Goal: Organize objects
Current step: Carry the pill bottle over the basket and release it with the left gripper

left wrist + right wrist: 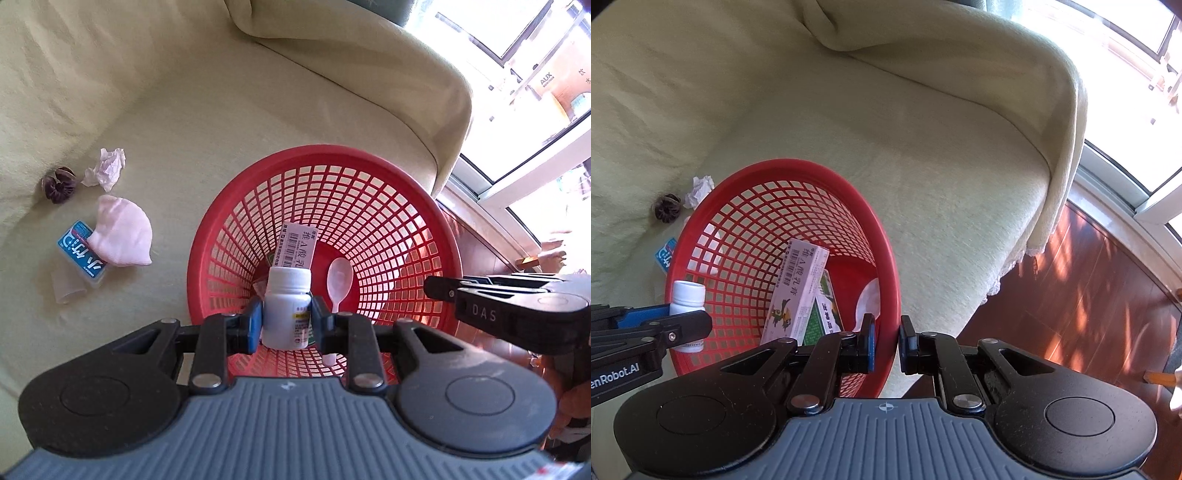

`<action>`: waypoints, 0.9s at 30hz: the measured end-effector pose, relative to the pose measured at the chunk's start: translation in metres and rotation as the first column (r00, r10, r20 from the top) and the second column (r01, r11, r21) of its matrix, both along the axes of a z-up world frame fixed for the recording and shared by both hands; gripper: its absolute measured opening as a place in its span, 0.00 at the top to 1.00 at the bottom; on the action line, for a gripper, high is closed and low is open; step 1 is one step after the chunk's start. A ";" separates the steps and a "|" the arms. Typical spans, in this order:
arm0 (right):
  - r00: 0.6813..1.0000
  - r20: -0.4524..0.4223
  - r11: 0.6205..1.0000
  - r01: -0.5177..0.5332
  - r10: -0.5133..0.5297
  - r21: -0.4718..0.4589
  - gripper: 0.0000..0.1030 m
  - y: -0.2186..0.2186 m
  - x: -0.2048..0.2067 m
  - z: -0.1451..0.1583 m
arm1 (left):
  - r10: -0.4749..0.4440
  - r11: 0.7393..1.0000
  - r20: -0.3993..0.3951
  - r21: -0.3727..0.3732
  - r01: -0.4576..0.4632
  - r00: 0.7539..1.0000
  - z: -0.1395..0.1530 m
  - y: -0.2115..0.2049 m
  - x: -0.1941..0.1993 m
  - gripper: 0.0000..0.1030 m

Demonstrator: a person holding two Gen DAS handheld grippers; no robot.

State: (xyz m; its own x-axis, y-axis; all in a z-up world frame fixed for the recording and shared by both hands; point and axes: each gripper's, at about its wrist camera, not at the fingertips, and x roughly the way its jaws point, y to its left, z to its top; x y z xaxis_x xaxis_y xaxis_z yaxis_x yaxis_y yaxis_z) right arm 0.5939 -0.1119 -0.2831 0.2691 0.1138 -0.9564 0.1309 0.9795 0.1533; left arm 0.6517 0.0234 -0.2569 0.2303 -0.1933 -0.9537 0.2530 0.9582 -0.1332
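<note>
Red basket (369, 192) on the sofa, rim pinched by right tongs (886, 345); left tongs (286, 321) clamp the white bottle (286, 306) above it. Lower well inside before releasing.

Pale green sofa cover (295, 122) carries everything here. A red mesh basket (369, 206) sits on it, and off to its left there's a crumpled tissue (107, 166), dried dark fruit husk (59, 184), pink cloth (122, 232) overlapping a blue box (79, 254).
</note>
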 end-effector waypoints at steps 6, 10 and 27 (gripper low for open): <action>1.000 -0.004 1.000 0.004 -0.004 0.001 0.91 -0.001 0.001 0.000 | -0.012 1.000 -0.007 0.010 0.012 1.000 -0.008 -0.017 0.006 0.78; 1.000 -0.008 1.000 0.007 -0.007 0.004 0.91 -0.002 0.001 0.000 | -0.022 1.000 -0.012 0.016 0.022 1.000 -0.011 -0.024 0.009 0.78; 1.000 -0.011 1.000 0.008 -0.008 0.006 0.91 -0.003 0.004 0.000 | -0.034 0.999 -0.016 0.028 0.034 0.999 -0.016 -0.032 0.013 0.65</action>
State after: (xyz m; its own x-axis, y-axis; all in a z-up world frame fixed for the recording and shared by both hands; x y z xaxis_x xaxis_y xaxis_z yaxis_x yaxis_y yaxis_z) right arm 0.5981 -0.1149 -0.2829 0.2599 0.1177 -0.9584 0.1406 0.9774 0.1581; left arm 0.6651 -0.0084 -0.2732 0.2091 -0.1741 -0.9623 0.2837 0.9525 -0.1107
